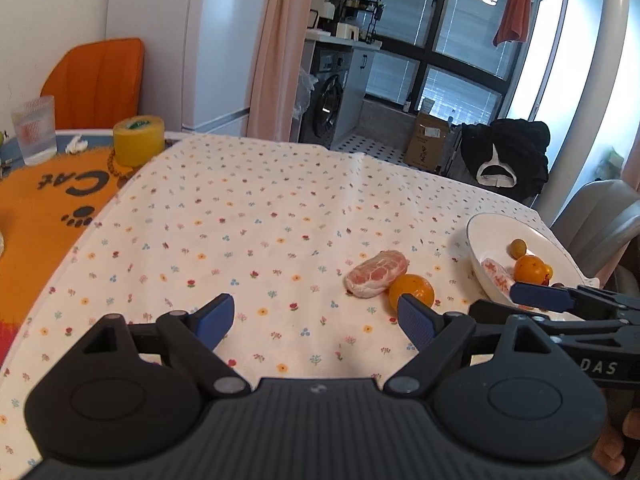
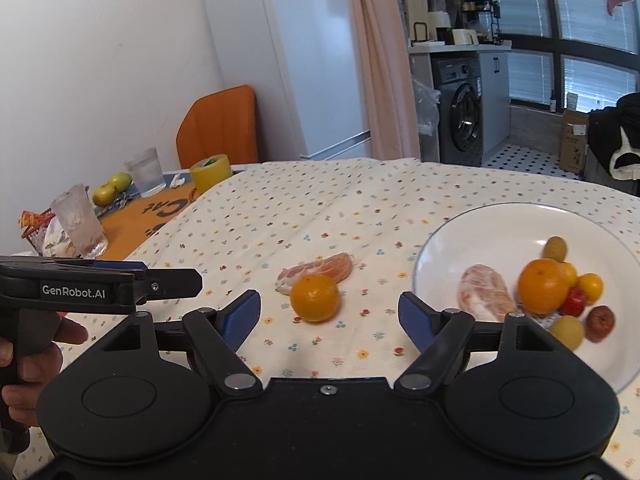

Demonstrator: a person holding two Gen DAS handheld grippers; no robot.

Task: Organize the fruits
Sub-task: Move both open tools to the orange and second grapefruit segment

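Our right gripper (image 2: pixel 328 316) has its jaws spread wide and holds nothing; the loose orange (image 2: pixel 314 297) sits on the counter just ahead of the gap, a little left of its middle. Our left gripper (image 1: pixel 316 316) is likewise spread and empty, and in its view the same orange shows just past its right fingertip (image 1: pixel 416 320).

We judge the step in hand to be picking up that orange and carrying it to the white plate (image 2: pixel 480 224) on the right. To do it well, we should shift the right gripper slightly left so the fruit is centred, go forward until the pads flank its widest part, then close gently; it is round and may roll on the cloth if only one pad touches it.

Directly behind the orange, touching or nearly so, lies a peeled pink citrus piece (image 2: pixel 320 268). Pushing too far forward would nudge it, and it looks soft, so it wants a light pinch in its turn.

The plate already carries another orange (image 2: pixel 542 286), a second peeled piece (image 2: pixel 484 292) and several small fruits, which the blur keeps us from naming. Free room is at its left and far side.

The left gripper's body hangs close on the left, so we keep the two apart. Farther off, by the orange mat, stand two glasses, a yellow tape roll (image 2: pixel 210 172) and two green apples (image 2: pixel 112 188), well clear of the path.
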